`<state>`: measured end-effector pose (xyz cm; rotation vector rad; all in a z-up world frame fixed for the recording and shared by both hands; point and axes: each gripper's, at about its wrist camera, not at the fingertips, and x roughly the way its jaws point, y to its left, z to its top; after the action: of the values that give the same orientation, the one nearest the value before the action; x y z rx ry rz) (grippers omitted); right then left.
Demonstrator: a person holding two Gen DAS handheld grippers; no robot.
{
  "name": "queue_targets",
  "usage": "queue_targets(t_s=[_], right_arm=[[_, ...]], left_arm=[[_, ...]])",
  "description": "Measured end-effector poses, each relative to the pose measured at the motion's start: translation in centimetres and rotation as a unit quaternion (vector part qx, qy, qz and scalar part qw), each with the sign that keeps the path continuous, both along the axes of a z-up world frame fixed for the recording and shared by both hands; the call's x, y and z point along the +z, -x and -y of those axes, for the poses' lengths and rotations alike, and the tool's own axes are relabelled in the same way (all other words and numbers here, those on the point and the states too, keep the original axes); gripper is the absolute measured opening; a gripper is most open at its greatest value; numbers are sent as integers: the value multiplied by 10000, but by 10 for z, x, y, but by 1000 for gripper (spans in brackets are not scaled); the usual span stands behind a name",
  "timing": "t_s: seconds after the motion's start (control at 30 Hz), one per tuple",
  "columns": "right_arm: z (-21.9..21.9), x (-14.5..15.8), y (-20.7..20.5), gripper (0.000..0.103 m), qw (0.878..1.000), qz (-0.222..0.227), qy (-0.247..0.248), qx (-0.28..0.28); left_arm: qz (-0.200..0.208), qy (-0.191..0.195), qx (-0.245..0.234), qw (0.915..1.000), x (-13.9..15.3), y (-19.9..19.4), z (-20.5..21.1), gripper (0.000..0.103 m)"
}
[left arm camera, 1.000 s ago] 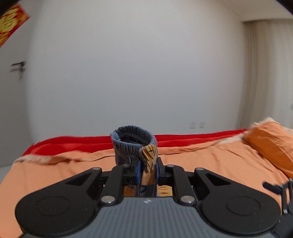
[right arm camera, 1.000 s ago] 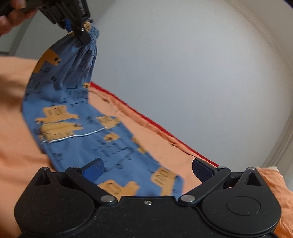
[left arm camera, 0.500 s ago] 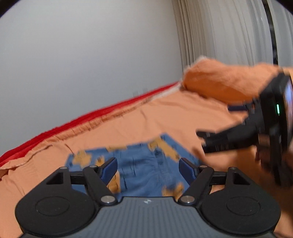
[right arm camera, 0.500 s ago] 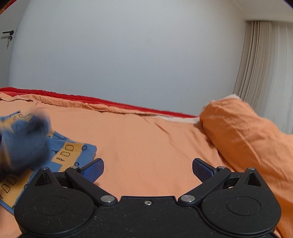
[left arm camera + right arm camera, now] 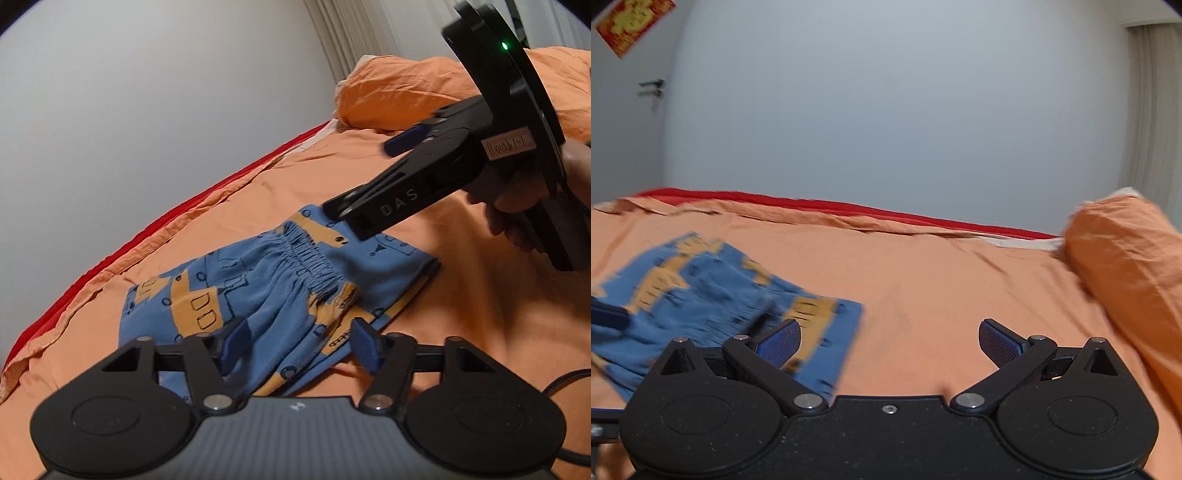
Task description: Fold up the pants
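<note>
Blue pants with orange prints [image 5: 266, 291] lie folded on the orange bedsheet [image 5: 480, 314], the elastic waistband on top. My left gripper [image 5: 299, 343] is open and empty, just above the near edge of the pants. My right gripper [image 5: 888, 343] is open and empty; in the left wrist view it [image 5: 413, 177] hovers above the far right corner of the pants. In the right wrist view the pants [image 5: 713, 295] lie blurred at the lower left.
An orange pillow [image 5: 406, 88] lies at the head of the bed, also in the right wrist view [image 5: 1126, 258]. A red sheet edge [image 5: 849, 206] runs along the far side by the white wall. Curtains [image 5: 1152, 110] hang at the right.
My left gripper let go of the waistband and opened. The pants dropped onto the bed in a folded stack. Both grippers moved to hover over the pants.
</note>
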<state>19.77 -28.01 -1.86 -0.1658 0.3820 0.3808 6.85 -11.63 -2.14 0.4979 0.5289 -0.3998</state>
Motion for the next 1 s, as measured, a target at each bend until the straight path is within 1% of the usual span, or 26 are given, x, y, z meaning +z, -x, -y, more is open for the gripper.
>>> queue_targets(t_s=[0.07,0.1,0.17,0.2,0.23,0.27,0.3,0.33,0.37,0.4,0.43,0.47,0.5,0.53,0.57,0.6,0.63,0.67,0.7,0.8,0.9,1.0], right_arm=[[-3,5,-6,102,9969,-179,-96,765],[-3,7,-9,102,9946,-271,-178,989],[-1,12,-20,102,9880,-559,-513,1344],[1,13,-26,100,9828,-751,-748,1510],[4,12,-31,99,9772,-920,-979,1643],[6,10,-35,93,9729,-1056,-1177,1689],[7,7,-39,87,9706,-1147,-1332,1646],[8,3,-41,84,9693,-1222,-1443,1569],[8,-2,-44,76,9677,-1325,-1524,1511],[7,-7,-46,69,9652,-1440,-1587,1500],[6,-11,-48,65,9628,-1538,-1645,1495],[5,-15,-50,56,9604,-1620,-1707,1491],[4,-18,-52,51,9582,-1680,-1783,1478],[4,-19,-54,47,9559,-1717,-1873,1472],[4,-19,-56,39,9533,-1760,-1958,1483],[4,-19,-57,34,9528,-1777,-2000,1435],[5,-19,-57,31,9525,-1780,-2028,1411],[7,-18,-57,21,9521,-1779,-2065,1387],[9,-17,-57,17,9508,-1790,-2127,1371],[15,-12,-57,13,9457,-1815,-2338,1343],[19,0,-53,12,9495,-1711,-2290,1293],[28,12,-49,12,9507,-1665,-2335,1179]], left_arm=[[8,-30,-114,9999,2,1,1,58],[8,-39,-144,9999,2,0,2,56],[-39,-40,-144,9999,4,-3,2,45],[-80,-37,-126,9999,3,-6,2,42],[-129,-38,-112,9998,3,-8,2,39],[-181,-39,-100,9998,1,-9,2,34],[-235,-28,-97,9997,1,-11,2,32],[-276,-7,-93,9996,1,-11,1,28],[-299,22,-83,9995,1,-12,1,26],[-314,69,-67,9995,1,-12,1,21],[-341,140,-51,9993,2,-13,0,14],[-371,206,-33,9991,3,-15,-1,12],[-385,249,-13,9989,4,-16,-1,10],[-385,291,3,9988,5,-16,-2,8],[-399,346,17,9986,6,-17,-3,6],[-410,408,40,9983,8,-17,-5,6],[-427,481,64,9979,10,-18,-6,5],[-455,568,92,9973,12,-19,-8,4],[-484,660,115,9966,14,-20,-10,4],[-512,868,166,9948,20,-23,-14,4],[-471,1021,129,9936,28,-23,-15,4],[-449,1153,1,9923,37,-23,-12,4]])
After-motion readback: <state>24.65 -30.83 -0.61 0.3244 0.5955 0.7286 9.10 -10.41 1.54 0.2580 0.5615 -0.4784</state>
